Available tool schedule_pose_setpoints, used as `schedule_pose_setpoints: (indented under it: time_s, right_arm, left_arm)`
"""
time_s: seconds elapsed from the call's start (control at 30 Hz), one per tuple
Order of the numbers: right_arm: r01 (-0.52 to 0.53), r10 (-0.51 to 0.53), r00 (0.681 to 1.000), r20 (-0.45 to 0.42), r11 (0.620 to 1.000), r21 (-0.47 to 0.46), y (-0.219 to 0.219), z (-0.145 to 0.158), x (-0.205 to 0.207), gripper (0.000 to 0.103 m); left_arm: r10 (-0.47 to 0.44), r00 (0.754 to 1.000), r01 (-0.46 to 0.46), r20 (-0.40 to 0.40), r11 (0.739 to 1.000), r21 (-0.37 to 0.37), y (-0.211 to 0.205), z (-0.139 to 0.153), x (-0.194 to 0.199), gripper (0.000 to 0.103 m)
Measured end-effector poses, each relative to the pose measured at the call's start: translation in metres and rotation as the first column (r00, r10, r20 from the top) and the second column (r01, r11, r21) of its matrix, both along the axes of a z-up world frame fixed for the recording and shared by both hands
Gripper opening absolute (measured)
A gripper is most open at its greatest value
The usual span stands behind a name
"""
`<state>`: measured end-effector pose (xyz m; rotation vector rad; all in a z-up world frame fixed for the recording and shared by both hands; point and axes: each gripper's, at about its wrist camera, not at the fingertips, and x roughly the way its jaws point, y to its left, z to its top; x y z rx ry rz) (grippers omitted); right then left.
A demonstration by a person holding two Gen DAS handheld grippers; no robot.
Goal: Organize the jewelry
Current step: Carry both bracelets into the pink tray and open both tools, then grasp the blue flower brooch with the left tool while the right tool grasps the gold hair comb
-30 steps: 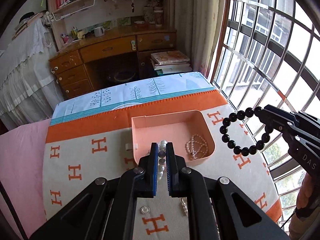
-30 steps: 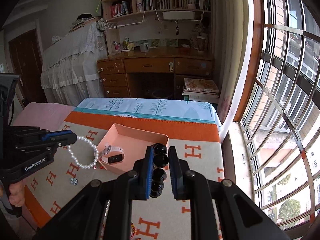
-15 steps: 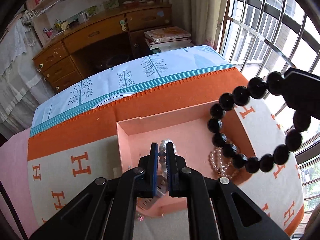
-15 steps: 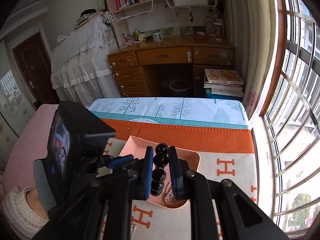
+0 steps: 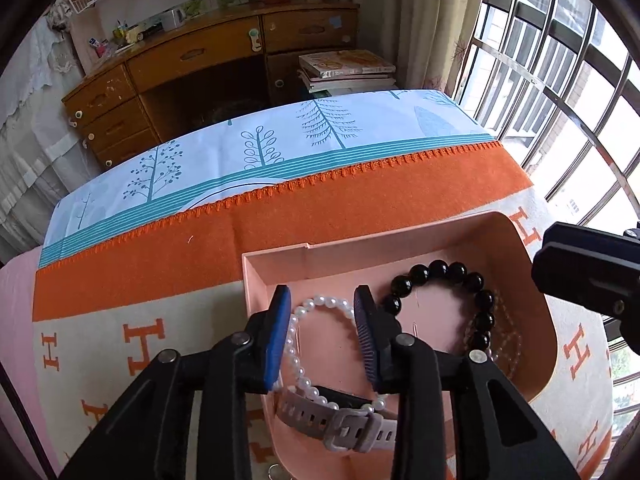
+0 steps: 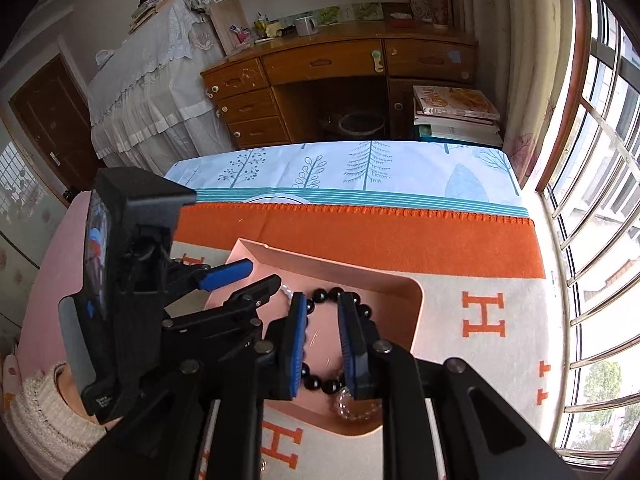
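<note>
Behind the work surface I note a wooden desk (image 6: 340, 76) with drawers, a stack of books (image 6: 456, 116) and a barred window (image 6: 600, 184). Underfoot is a soft woven blanket (image 5: 360, 204), orange-bordered with orange H motifs on cream, over a tree-printed cloth (image 5: 280, 144).

On the blanket sits a smooth pink tray (image 5: 400, 248), rectangular with rounded corners. Inside it I see a pearl bracelet (image 5: 294, 344) of small glossy white beads, a black bracelet (image 5: 436, 270) of larger polished round beads, a clear bead strand (image 5: 510, 344) partly under the black one, and a watch (image 5: 348, 420) with a matte, perforated grey strap at the near wall. The pearl loop lies over the watch.

My left gripper (image 5: 322, 336) points down into the tray, its ribbed blue pads spread apart on either side of the pearl bracelet, clamping nothing. My right gripper (image 6: 322, 340) also reaches down into the tray, fingers parted and straddling the black bracelet, which rests on the tray floor. The two tools stand side by side, the left hand in a knit cuff (image 6: 44, 412).
</note>
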<state>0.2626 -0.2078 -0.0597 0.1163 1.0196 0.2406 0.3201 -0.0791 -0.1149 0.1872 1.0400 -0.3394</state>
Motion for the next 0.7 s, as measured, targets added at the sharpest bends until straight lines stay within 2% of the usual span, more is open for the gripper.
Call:
schedule_pose_setpoints:
  time_s: [0.03, 0.07, 0.17, 0.43, 0.7]
  right_arm:
    - [0.005, -0.005, 1.000, -0.001, 1.000, -0.001, -0.001, 0.000, 0.000, 0.017]
    - [0.010, -0.010, 1.000, -0.001, 1.000, -0.004, -0.003, 0.000, -0.001, 0.017]
    - [0.023, -0.023, 1.000, -0.002, 1.000, -0.006, -0.008, 0.000, -0.006, 0.017]
    - [0.032, -0.032, 0.999, 0.006, 0.999, 0.009, -0.015, 0.011, -0.031, 0.017]
    - [0.021, -0.022, 0.999, 0.034, 1.000, 0.017, -0.016, 0.025, -0.079, 0.017]
  left_arm:
    - [0.002, 1.000, -0.002, 0.010, 1.000, 0.004, -0.001, 0.003, -0.003, 0.052]
    - [-0.003, 1.000, 0.003, 0.020, 1.000, -0.004, -0.002, 0.007, -0.007, 0.059]
    - [-0.009, 0.998, 0.009, 0.059, 1.000, 0.003, -0.004, 0.020, -0.017, 0.069]
    - [-0.005, 0.994, 0.005, 0.113, 1.000, -0.001, 0.000, 0.060, -0.044, 0.075]
    - [0.028, 0.989, -0.028, 0.144, 1.000, -0.003, 0.022, 0.091, -0.088, 0.084]
